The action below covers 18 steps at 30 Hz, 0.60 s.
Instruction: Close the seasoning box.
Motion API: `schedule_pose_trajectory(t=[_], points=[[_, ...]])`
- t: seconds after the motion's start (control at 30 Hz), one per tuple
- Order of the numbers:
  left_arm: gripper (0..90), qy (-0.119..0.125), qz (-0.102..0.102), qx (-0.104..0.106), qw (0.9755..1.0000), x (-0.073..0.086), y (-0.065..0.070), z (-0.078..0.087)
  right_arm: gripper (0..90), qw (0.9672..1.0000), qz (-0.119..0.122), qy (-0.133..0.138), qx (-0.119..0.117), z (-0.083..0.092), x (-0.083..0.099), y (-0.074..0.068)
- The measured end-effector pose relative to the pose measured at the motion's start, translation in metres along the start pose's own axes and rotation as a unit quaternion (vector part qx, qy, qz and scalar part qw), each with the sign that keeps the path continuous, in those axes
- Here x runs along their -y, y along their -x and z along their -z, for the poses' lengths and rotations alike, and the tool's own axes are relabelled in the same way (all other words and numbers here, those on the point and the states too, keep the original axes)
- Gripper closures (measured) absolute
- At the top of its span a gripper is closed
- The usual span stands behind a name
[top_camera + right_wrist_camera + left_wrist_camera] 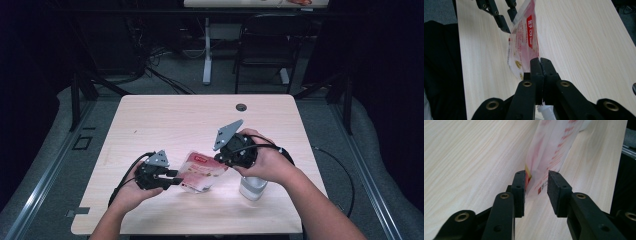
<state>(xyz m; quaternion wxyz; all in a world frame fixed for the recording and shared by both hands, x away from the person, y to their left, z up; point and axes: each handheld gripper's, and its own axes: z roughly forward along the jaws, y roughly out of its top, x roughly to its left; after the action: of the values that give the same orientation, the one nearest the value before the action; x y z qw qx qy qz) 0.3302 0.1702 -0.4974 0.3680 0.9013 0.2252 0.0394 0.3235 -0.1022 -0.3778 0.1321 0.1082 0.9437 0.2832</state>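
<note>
Right gripper [541, 61] is clamped tight on one edge of a pink-and-white snack pouch [201, 171], held above the light wood table [165, 120]. Left gripper [537, 181] sits half-open around the opposite edge. Red label, writing unreadable. Small white container [252, 188] under the right hand.

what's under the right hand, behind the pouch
A white container stands on the table below the right hand. Its lower part shows; the hand and right tongs cover its top, so any lid or opening can't be seen.
</note>
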Motion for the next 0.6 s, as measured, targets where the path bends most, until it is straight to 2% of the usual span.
schedule_pose_trajectory(t=[0.3, 0.5, 0.57, 0.6], points=[[59.2, 0.012, -0.003, -0.001, 0.9999, -0.001, 0.002, 0.002, 84.4, 0.9996, -0.009, 0.014, -0.024, -0.008, -0.003, -0.004], [57.9, 0.011, -0.003, -0.003, 0.9999, -0.001, 0.002, 0.003, 79.6, 0.9995, -0.009, 0.017, -0.024, -0.013, -0.004, -0.005], [57.0, 0.012, -0.002, -0.004, 0.9999, -0.001, 0.002, 0.003, 79.2, 0.9991, -0.015, 0.022, -0.032, -0.014, -0.005, -0.005], [57.0, 0.011, -0.003, -0.003, 0.9999, -0.001, 0.002, 0.004, 78.5, 0.9993, -0.011, 0.017, -0.031, -0.014, -0.006, -0.005]])
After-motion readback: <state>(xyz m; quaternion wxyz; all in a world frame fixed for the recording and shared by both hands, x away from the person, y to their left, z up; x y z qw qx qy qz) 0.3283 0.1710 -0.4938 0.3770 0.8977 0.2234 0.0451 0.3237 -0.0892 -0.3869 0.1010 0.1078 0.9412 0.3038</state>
